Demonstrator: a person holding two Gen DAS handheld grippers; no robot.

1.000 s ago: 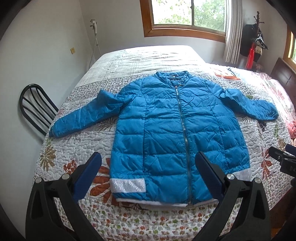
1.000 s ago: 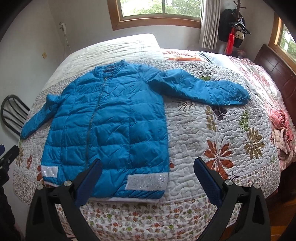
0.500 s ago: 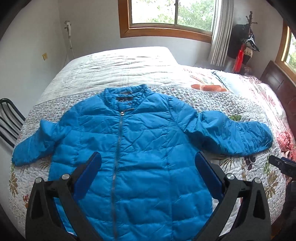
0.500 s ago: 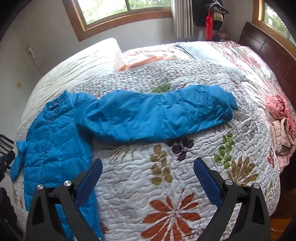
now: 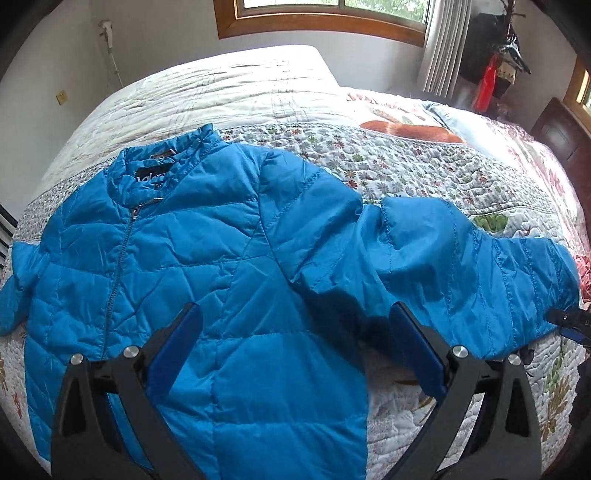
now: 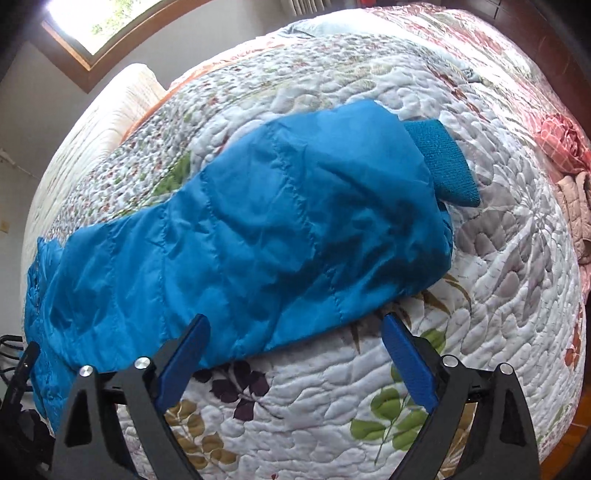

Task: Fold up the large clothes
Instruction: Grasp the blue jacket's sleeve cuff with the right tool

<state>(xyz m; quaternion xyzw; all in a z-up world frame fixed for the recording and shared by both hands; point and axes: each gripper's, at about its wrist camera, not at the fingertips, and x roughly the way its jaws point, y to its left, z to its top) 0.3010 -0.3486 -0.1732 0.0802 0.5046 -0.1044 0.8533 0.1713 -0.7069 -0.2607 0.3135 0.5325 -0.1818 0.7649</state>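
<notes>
A blue quilted jacket (image 5: 221, 251) lies flat, front up and zipped, on the floral quilt (image 5: 406, 166) of a bed. Its right-hand sleeve (image 5: 461, 266) stretches toward the bed's right side. My left gripper (image 5: 295, 325) hovers open over the jacket near the armpit, with nothing between its blue pads. The right wrist view shows that same sleeve (image 6: 258, 229) close up, its knit cuff (image 6: 443, 162) at the far end. My right gripper (image 6: 295, 332) hangs over the sleeve's near edge; its jaws are closing but still wide, pads not pressing on cloth.
The bed's near edge falls away below the right gripper. Pinkish folded cloth (image 6: 569, 177) lies at the bed's right side by a dark wooden headboard (image 5: 565, 136). A window (image 5: 325, 14) and a hanging dark garment (image 5: 491, 48) stand behind the bed.
Both grippers have dropped closer to the bed and moved right, from the jacket's hem toward the right sleeve. The right gripper has rolled and now frames the sleeve near its cuff.
</notes>
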